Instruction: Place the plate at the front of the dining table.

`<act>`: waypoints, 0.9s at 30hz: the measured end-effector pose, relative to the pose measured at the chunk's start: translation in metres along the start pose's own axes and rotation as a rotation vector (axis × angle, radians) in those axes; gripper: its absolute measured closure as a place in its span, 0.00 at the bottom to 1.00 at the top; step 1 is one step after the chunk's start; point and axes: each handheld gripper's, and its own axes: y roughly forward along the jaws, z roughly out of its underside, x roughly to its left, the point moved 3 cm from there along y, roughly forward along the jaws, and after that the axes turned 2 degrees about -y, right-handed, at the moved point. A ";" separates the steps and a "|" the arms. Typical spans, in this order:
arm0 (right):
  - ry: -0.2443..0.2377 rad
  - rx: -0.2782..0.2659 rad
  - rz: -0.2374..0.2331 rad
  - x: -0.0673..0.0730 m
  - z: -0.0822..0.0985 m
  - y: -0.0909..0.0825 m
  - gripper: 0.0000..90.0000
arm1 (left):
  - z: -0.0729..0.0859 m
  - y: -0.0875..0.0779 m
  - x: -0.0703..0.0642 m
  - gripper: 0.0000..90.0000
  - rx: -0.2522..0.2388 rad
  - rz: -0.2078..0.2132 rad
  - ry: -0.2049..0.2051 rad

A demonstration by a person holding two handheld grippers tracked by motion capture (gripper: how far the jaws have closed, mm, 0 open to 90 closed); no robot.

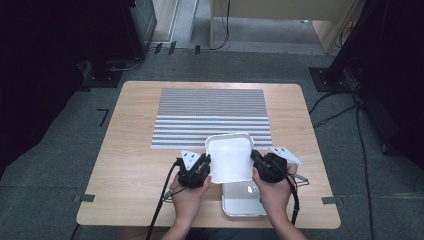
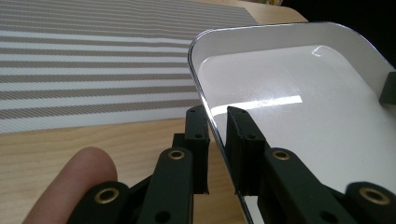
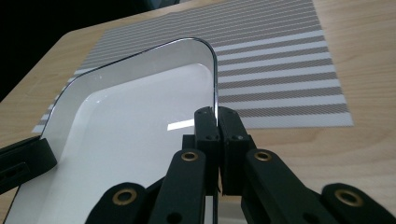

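Under the lifted tray [image 1: 230,157], another tray [image 1: 243,200] lies half-hidden.

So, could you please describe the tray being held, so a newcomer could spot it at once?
On the wooden table, just nearer the person than the striped mat, a white tray is held up between the left gripper and right gripper. A second tray lies flat beneath it; the held one is raised, clamped on both side rims.

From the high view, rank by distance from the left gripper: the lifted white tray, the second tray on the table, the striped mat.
1. Lifted white tray, its edge between the left gripper jaws.
2. Second tray, lying below and right, near the table edge.
3. Striped mat, farther toward the table's far side.
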 end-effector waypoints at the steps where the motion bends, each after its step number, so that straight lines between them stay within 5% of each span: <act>1: 0.029 0.016 -0.022 0.004 -0.005 0.008 0.98 | -0.007 0.003 0.007 0.90 -0.002 -0.011 -0.013; 4: 0.049 0.031 -0.042 0.007 -0.010 0.017 0.98 | -0.016 0.006 0.014 0.91 -0.003 -0.015 -0.018; 10: 0.010 0.020 -0.038 0.019 -0.028 0.047 0.99 | -0.035 0.023 0.034 0.92 0.003 -0.039 -0.042; 17: 0.054 0.056 -0.049 0.018 -0.040 0.076 0.99 | -0.052 0.046 0.047 0.93 0.025 -0.055 -0.061; 22: 0.037 0.069 -0.053 0.018 -0.049 0.097 0.99 | -0.059 0.065 0.056 0.95 0.038 -0.090 -0.055; 27: 0.051 0.090 -0.045 0.018 -0.055 0.122 0.99 | -0.066 0.085 0.067 0.96 0.047 -0.103 -0.100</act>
